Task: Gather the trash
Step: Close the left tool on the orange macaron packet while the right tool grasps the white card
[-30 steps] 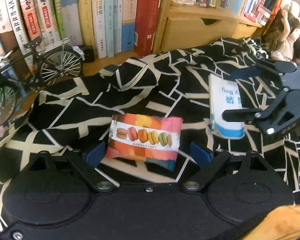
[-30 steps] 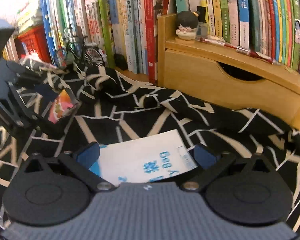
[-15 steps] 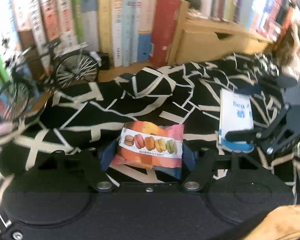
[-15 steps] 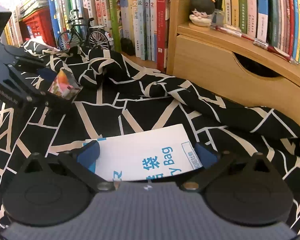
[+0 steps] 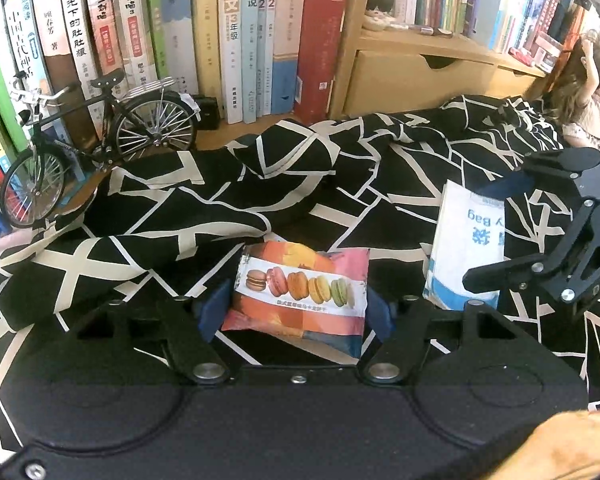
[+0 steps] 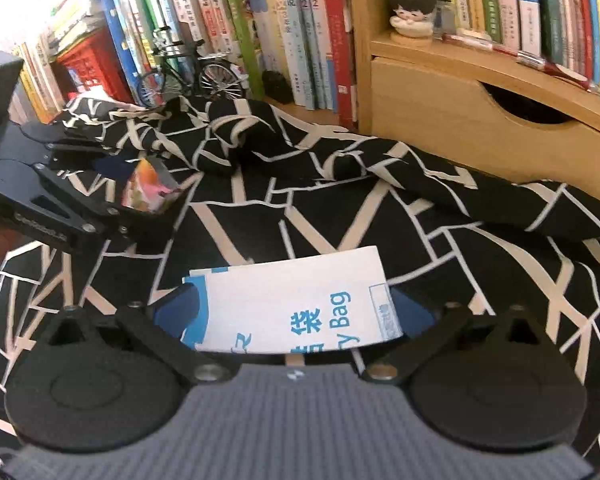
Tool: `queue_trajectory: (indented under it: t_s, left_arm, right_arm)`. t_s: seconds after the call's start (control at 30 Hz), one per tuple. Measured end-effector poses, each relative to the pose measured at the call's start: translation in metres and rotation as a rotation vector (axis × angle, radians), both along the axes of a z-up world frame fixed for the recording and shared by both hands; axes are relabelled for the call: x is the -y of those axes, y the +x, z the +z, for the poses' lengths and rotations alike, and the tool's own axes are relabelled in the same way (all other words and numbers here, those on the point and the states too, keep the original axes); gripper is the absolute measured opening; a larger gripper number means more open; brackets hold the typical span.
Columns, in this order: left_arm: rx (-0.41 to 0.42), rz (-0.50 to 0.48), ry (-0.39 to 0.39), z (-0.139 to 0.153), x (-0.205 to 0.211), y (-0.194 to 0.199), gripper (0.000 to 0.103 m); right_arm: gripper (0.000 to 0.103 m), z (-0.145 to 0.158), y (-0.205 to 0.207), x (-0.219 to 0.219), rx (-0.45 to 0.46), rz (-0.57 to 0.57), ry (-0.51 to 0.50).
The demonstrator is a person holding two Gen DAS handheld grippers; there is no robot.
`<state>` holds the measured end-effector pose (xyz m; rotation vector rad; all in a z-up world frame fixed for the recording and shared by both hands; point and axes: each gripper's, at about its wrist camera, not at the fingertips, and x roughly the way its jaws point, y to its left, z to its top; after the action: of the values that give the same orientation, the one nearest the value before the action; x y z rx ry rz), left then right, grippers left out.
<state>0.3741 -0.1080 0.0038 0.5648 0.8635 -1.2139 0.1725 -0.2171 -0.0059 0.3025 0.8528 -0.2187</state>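
Observation:
A colourful snack packet (image 5: 300,284) printed with a row of macarons lies on the black cloth with cream lines (image 5: 340,184). My left gripper (image 5: 296,312) is shut on it, a blue pad against each short side. In the right wrist view the same packet (image 6: 144,188) stands tilted between the left gripper's fingers (image 6: 112,166). A flat white bag with blue print (image 6: 292,292) lies between the wide-spread fingers of my right gripper (image 6: 296,308), which is open. From the left wrist view, the right gripper (image 5: 480,236) straddles that bag (image 5: 456,240).
A row of upright books (image 5: 228,40) lines the back. A model bicycle (image 5: 100,148) stands at the left before them. A wooden drawer box (image 5: 420,76) sits at the back right with a small figurine (image 6: 414,8) and a red pen (image 6: 520,54) on top. The cloth is bunched into folds mid-scene.
My left gripper's jaws have come together onto the snack packet, which now sits tilted up. The right gripper's jaws keep the same width around the white bag.

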Motion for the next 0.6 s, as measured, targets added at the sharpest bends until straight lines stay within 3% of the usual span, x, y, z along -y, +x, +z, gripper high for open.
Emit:
queue_trajectory:
  t_s: [0.13,0.4,0.5,0.53,0.57,0.6]
  left_arm:
    - [0.007,0.007,-0.002,-0.001,0.000,-0.001,0.067]
    - [0.070,0.047,-0.022,0.001,-0.005,-0.013,0.056]
    - [0.090,0.067,-0.036,0.002,-0.008,-0.020,0.053]
    - [0.089,0.076,-0.046,0.003,-0.010,-0.022,0.052]
    - [0.084,0.083,-0.054,0.004,-0.011,-0.023,0.052]
    - [0.077,0.089,-0.063,0.005,-0.012,-0.025,0.052]
  right_arm:
    - [0.103,-0.008,0.004,-0.020,-0.049,0.057,-0.146]
    - [0.094,-0.009,-0.002,-0.029,-0.016,-0.064,-0.154]
    - [0.066,-0.004,-0.010,-0.033,-0.003,-0.133,-0.195]
    - [0.030,-0.001,-0.012,-0.033,-0.011,-0.181,-0.236]
    - [0.004,-0.001,-0.013,-0.033,-0.049,-0.231,-0.291]
    - [0.002,-0.002,-0.013,-0.032,-0.070,-0.235,-0.301]
